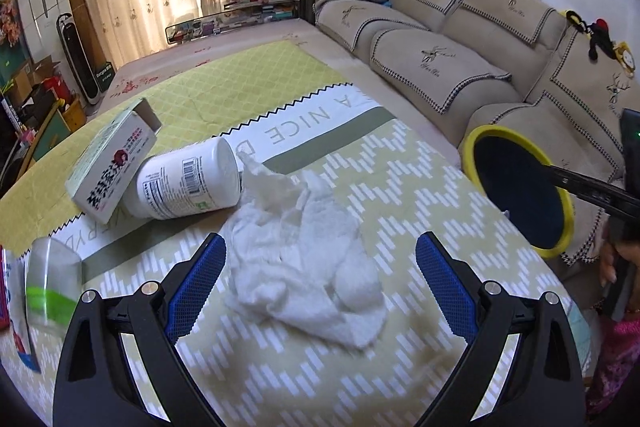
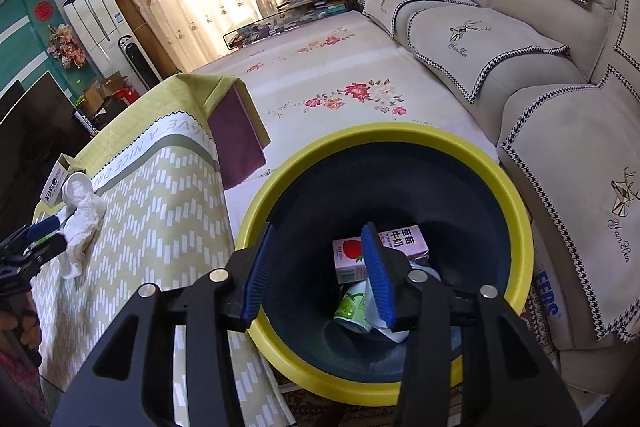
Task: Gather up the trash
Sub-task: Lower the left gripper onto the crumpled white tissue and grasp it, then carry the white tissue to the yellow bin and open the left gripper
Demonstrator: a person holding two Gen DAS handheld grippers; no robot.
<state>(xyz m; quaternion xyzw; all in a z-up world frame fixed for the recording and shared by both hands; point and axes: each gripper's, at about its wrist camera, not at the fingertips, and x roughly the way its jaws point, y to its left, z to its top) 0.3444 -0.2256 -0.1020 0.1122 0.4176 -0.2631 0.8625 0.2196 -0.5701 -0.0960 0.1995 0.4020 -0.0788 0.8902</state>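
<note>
A crumpled white tissue (image 1: pixel 308 255) lies on the yellow-green tablecloth (image 1: pixel 400 183). My left gripper (image 1: pixel 320 267) is open, one blue pad on either side of the tissue, and neither pad presses on it. Behind the tissue a white bottle (image 1: pixel 188 183) lies on its side against a white medicine box (image 1: pixel 112 163). My right gripper (image 2: pixel 320 231) hangs open over the yellow-rimmed dark bin (image 2: pixel 516 211) with nothing between its pads. Inside the bin lie a pink milk carton (image 2: pixel 400 243) and a green can (image 2: pixel 354 307). The right wrist view also shows the tissue (image 2: pixel 82 227) and my left gripper (image 2: pixel 44 239).
A clear cup with a green band (image 1: pixel 52 279) stands at the table's left edge. The bin (image 1: pixel 472 139) sits beside the table's right edge, in front of a beige sofa (image 1: pixel 440 67). A floral rug (image 2: pixel 340 79) covers the floor beyond the table.
</note>
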